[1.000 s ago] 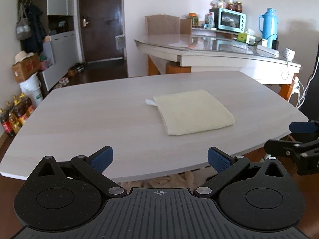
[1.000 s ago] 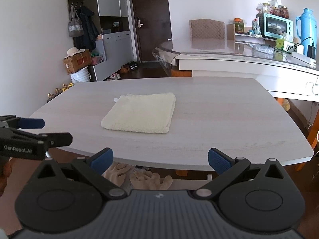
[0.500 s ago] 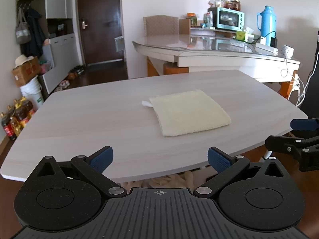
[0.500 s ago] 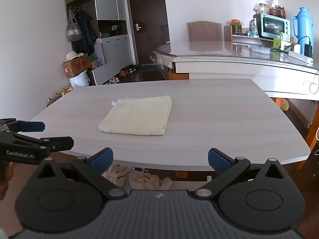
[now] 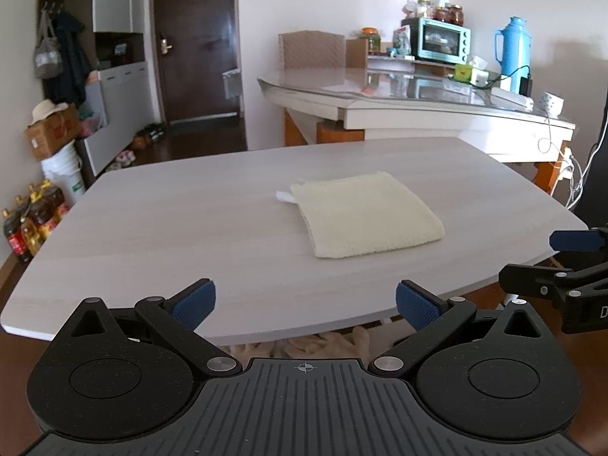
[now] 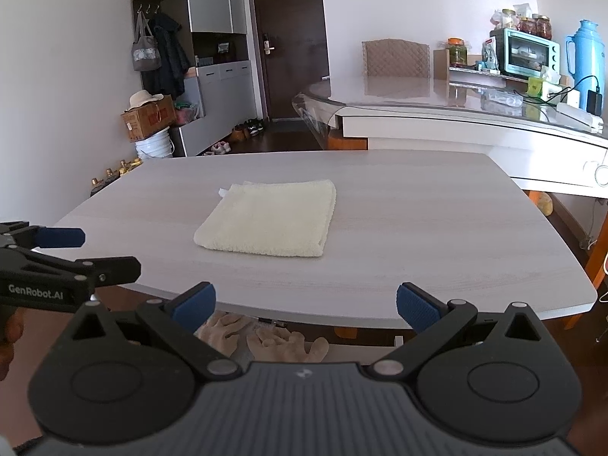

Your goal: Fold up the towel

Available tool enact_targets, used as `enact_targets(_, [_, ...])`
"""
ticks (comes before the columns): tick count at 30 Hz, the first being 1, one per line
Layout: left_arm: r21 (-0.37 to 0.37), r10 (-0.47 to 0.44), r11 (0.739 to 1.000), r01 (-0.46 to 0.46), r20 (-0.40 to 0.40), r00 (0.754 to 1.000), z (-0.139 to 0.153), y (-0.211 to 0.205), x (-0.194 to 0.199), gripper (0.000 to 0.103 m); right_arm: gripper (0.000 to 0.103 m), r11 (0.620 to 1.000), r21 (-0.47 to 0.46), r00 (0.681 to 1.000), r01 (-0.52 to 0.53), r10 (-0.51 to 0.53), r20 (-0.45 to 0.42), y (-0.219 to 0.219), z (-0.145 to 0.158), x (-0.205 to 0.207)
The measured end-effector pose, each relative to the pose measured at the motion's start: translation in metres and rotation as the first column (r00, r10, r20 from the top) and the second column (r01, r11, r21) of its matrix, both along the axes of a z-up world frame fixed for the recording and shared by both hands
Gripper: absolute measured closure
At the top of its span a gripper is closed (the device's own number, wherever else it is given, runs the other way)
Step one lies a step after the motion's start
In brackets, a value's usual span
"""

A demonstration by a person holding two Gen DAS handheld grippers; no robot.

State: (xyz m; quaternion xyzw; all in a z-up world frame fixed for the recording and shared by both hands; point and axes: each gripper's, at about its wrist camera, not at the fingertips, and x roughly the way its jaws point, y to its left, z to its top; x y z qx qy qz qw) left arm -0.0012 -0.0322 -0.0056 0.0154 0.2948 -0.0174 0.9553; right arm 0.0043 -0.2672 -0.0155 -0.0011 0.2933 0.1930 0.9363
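**Grippers wide and back from the table, towel already compact**

Both tools hang off the near edge of the table (image 5: 159, 235), empty. Left gripper (image 5: 303, 300) has its blue pads spread wide with nothing between them; the right gripper (image 6: 303, 300) is spread the same way. Each shows at the edge of the other's view, level with the table's rim.

Ahead of them, well apart from either, the towel (image 6: 269, 222) lies flat near the table's middle as a neat, thick, cream rectangle. From the left gripper it sits ahead and slightly right; from the right gripper, ahead and slightly left, so neither is clearly nearer. Its longer sides seem to run away from the grippers, with a small white tag (image 5: 283, 196) at the far left corner.

Judging by the stacked edges, the folding looks finished or nearly so.
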Motion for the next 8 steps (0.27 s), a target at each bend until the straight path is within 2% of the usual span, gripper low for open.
enact_targets(8, [-0.018,-0.004,1.0,0.004,0.009,1.0,0.0009,0.0017,0.0007,0.0,0.0,1.0,-0.003,1.0,-0.002,0.002,0.009,0.002,0.0035,0.0011])
